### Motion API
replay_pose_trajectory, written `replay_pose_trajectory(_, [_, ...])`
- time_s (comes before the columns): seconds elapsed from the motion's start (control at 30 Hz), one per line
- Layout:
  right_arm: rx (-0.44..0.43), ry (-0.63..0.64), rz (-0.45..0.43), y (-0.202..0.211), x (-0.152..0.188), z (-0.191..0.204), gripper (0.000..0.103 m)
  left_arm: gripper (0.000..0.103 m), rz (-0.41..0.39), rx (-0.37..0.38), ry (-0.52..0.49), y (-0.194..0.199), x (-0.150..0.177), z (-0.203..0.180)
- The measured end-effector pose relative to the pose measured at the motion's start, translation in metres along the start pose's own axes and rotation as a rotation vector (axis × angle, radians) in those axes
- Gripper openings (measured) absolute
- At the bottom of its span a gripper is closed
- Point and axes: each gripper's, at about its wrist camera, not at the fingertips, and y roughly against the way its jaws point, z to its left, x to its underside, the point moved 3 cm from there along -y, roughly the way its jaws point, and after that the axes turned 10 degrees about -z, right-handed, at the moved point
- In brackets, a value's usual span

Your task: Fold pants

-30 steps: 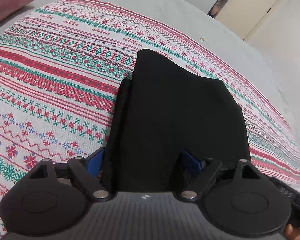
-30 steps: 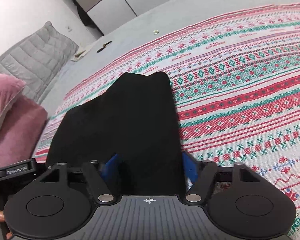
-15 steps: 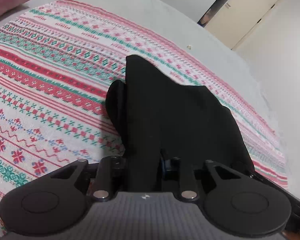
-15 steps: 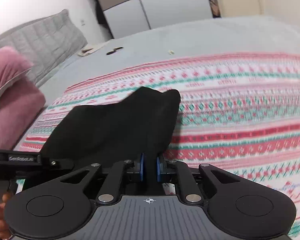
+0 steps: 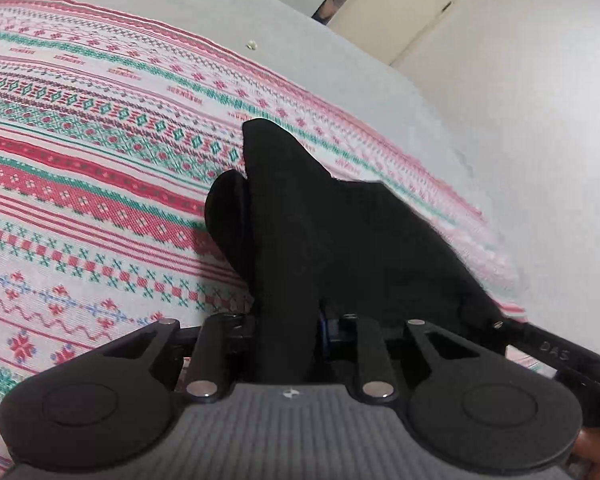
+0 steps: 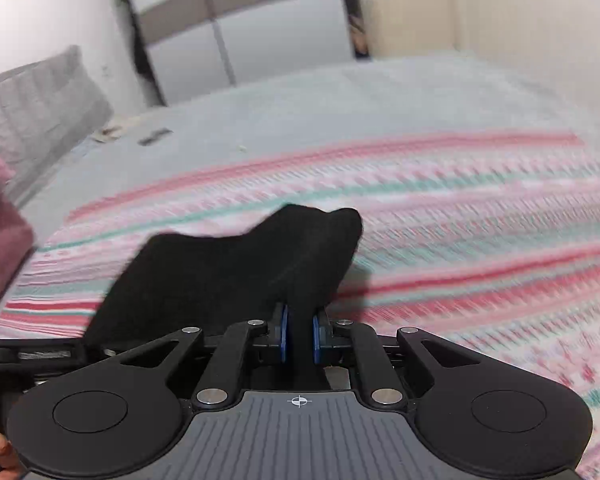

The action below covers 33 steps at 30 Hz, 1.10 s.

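We are seeing a red-and-green patterned blanket lying across a grey bed, a pink pillow sitting beside a quilted grey cushion.

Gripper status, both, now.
left gripper: shut on the black pants.
right gripper: shut on the black pants.

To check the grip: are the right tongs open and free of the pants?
No, the right tongs are shut on the black pants.
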Motion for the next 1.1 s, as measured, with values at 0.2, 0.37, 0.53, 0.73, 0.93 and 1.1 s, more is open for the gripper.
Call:
replay_pose_trajectory(0.2, [-0.02,-0.013,0.099,-0.034,0.026,-0.015,0.015,0.049,0.005,-0.03,0.013,-0.004,0.001,0.008])
replay_pose_trajectory(0.37, [-0.005,-0.022,0.12,-0.034,0.028,-0.017,0.027,0.059,0.014,-0.047,0.008,-0.005,-0.004,0.014])
replay_pose_trajectory(0.53, [0.037,-0.027,0.131,-0.035,0.027,-0.027,0.044,0.065,-0.017,-0.083,0.009,0.008,-0.009,0.018])
replay_pose_trajectory(0.73, [0.056,0.048,0.024,-0.014,0.013,-0.008,0.052,0.067,-0.048,-0.133,-0.018,0.021,-0.011,0.016])
replay_pose_trajectory(0.93, [-0.014,0.096,-0.012,0.01,0.016,0.015,0.053,0.075,-0.115,-0.233,-0.14,0.042,-0.012,-0.003])
replay_pose_trajectory(1.1, [-0.035,0.121,-0.051,0.032,0.018,0.029,0.055,0.083,-0.186,-0.299,-0.232,0.072,-0.008,-0.014])
